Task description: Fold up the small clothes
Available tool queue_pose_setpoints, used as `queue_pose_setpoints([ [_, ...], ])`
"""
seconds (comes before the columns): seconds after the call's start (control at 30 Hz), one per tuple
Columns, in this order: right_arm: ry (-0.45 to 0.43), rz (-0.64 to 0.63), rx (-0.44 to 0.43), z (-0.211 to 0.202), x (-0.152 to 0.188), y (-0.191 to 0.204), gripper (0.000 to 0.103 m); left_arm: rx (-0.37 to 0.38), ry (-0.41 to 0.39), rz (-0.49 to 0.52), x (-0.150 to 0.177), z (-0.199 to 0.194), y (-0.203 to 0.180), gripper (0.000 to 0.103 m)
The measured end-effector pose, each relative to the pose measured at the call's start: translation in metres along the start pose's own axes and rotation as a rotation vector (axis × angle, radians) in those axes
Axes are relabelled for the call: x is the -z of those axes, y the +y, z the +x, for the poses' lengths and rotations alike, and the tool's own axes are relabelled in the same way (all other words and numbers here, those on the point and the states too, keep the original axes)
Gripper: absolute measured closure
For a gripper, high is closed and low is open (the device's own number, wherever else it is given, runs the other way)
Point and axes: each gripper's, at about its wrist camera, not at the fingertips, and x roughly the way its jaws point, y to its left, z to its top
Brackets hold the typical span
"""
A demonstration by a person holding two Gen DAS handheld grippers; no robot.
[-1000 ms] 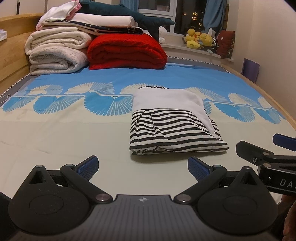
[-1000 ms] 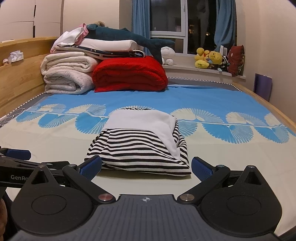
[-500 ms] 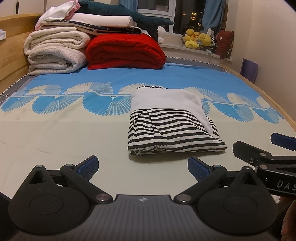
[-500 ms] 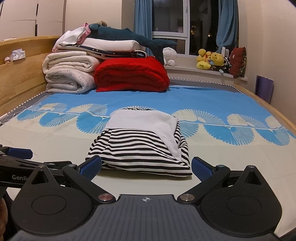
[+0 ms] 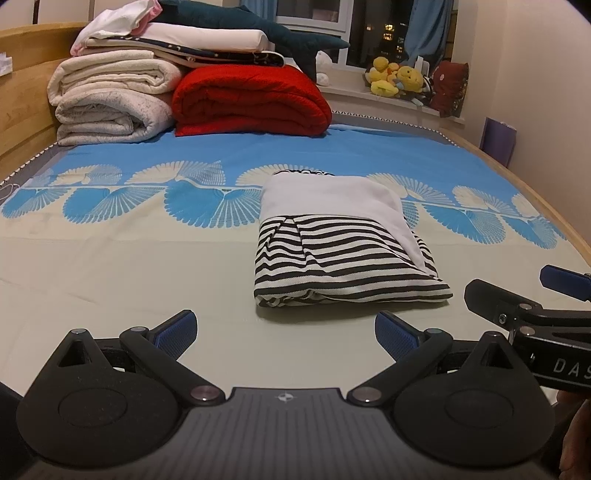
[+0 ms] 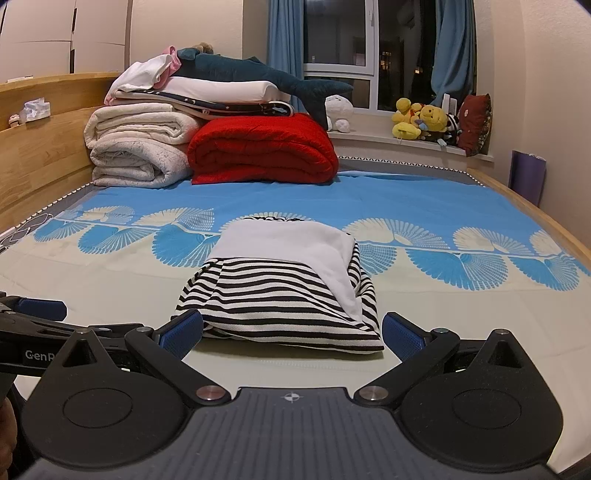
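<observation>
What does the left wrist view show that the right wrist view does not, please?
Only the left wrist view shows the right claw from the side, reaching in at the right edge, and its own open left claw with nothing between the fingers.

Only the right wrist view shows the tissue pack on the headboard, the white cabinets and the left claw entering from the left.

Both show the folded striped garment on the bedsheet, the red quilt, the plush shark and the yellow toys.
</observation>
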Motion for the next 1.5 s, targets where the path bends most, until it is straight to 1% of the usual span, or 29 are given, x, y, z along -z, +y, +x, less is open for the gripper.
queue_pose_setpoints([
  [1.5, 0.006, -0.006, -0.01, 0.002, -0.0013, 0.003, 0.001, 0.001, 0.012, -0.016, 0.0005, 0.0025, 0.001, 0.001],
])
